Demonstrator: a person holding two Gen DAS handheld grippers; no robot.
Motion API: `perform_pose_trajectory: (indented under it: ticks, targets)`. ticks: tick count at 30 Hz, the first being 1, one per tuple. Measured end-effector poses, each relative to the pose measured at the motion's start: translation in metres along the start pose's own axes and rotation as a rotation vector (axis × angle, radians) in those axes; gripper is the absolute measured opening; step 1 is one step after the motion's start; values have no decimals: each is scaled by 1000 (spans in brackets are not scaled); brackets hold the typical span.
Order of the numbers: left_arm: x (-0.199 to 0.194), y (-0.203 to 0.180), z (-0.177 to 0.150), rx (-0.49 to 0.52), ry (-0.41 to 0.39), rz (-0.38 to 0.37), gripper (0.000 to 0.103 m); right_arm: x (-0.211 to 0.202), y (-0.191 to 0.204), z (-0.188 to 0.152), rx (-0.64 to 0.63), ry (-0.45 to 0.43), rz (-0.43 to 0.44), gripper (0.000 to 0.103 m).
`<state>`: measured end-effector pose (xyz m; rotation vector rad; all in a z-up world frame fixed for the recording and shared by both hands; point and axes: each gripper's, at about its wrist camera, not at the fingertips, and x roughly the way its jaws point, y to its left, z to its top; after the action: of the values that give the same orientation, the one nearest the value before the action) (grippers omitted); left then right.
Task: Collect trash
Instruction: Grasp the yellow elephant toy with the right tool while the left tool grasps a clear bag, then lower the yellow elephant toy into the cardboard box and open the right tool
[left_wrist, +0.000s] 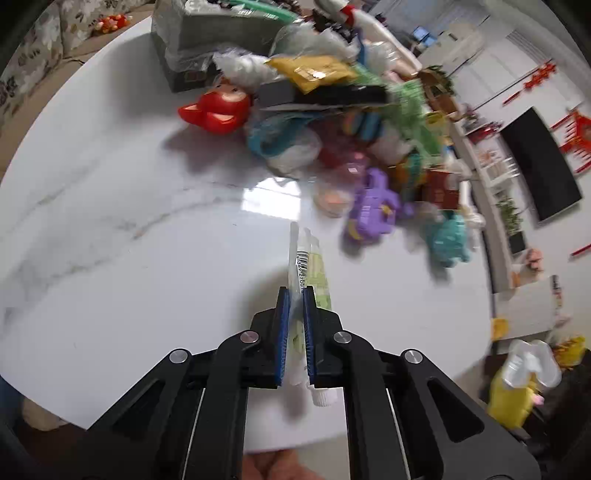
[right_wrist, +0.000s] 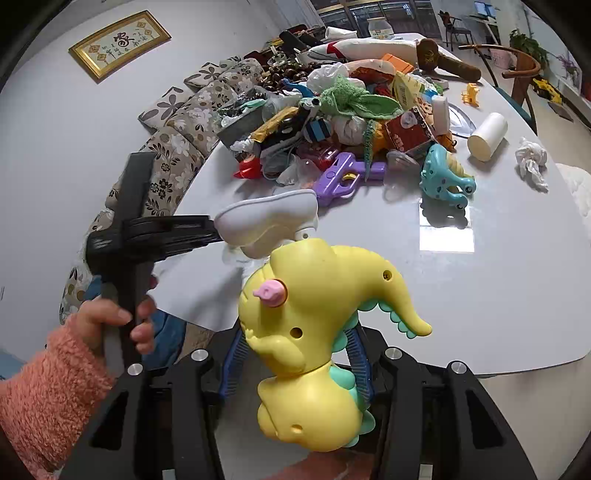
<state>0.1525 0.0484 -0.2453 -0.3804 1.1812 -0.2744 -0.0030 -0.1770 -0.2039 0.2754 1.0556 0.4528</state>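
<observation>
The right gripper (right_wrist: 295, 354) clamps a yellow plastic dinosaur toy with teal spines (right_wrist: 314, 332) above the white round table (right_wrist: 498, 295), near a purple plastic toy gun (right_wrist: 347, 173).

Two dinosaur toys (right_wrist: 310, 332), one purple gun (right_wrist: 343, 175)

Both wrist views look forward along their fingers, low over the table (left_wrist: 110, 258), toward the same toy pile (right_wrist: 351, 110); the right view also catches the left gripper (right_wrist: 218, 229).
</observation>
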Motion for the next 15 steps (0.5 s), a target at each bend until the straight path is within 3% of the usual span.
perform_pose_trajectory:
  ticks: [8,12,15]
  targets:
    - [-32,-29,-39,81,13,-115,7,-12,-5,-18,-1,15,-16,48]
    - [-46,-51,-94,201,97,-172,7,-21,-13,-54,6,73,-32,48]
    - [-39,-54,-139,226,171,-195,7,-15,-29,-93,46,155,-59,48]
